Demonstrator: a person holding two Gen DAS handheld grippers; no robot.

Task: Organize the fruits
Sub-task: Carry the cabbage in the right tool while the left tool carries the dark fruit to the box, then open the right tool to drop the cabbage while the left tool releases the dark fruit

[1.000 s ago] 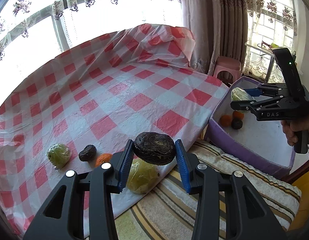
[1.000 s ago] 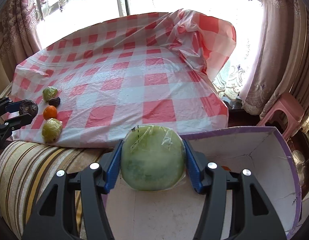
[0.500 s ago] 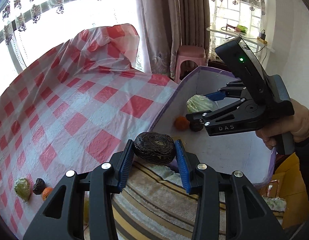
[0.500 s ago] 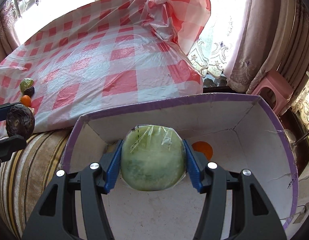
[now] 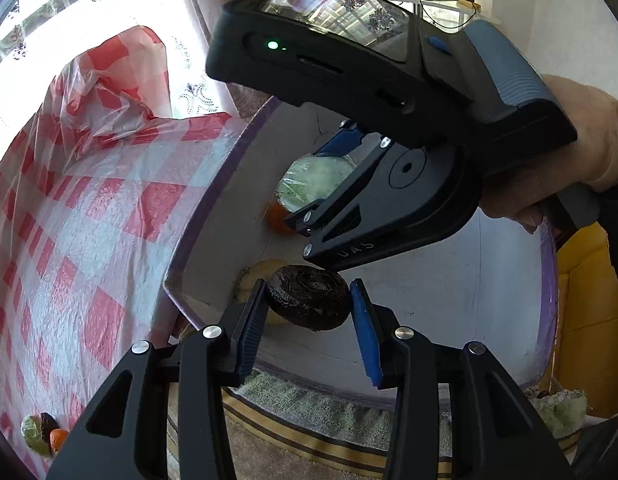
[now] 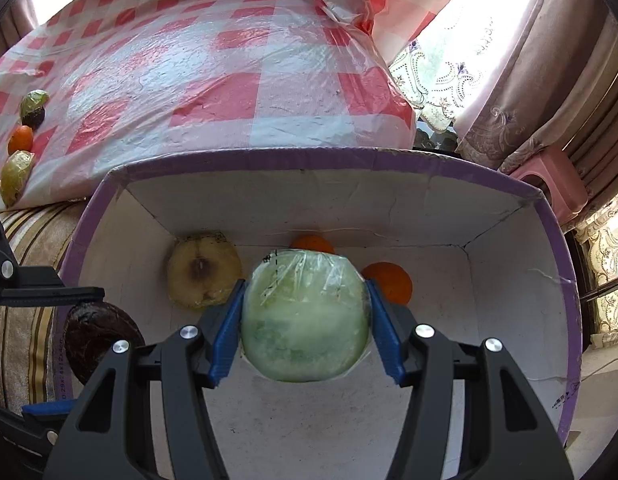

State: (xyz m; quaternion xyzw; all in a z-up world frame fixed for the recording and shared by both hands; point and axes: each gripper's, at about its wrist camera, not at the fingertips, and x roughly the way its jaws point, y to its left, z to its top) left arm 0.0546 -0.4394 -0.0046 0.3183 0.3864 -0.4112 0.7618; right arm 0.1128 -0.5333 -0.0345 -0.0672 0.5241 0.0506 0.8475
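Observation:
My left gripper (image 5: 309,308) is shut on a dark wrinkled fruit (image 5: 309,298) and holds it just over the near-left corner of the white box with the purple rim (image 5: 213,184). My right gripper (image 6: 305,320) is shut on a plastic-wrapped green fruit (image 6: 305,316), low inside the box (image 6: 309,156). On the box floor lie a yellowish fruit (image 6: 203,274) and two oranges (image 6: 389,280), one (image 6: 312,243) half hidden behind the green fruit. In the right wrist view the left gripper (image 6: 81,344) with the dark fruit (image 6: 97,332) shows at the left edge.
Several fruits lie on the red-checked tablecloth (image 6: 229,80): a green one (image 6: 35,100), a dark one (image 6: 33,118), an orange (image 6: 21,139) and a wrapped yellow-green one (image 6: 15,176). A striped cushion (image 6: 25,240) lies left of the box. A pink stool (image 6: 549,184) stands behind it.
The left gripper swung right from over the tablecloth to the box's corner and sank, rolling, with the dark fruit. The right gripper lowered the green fruit into the box.

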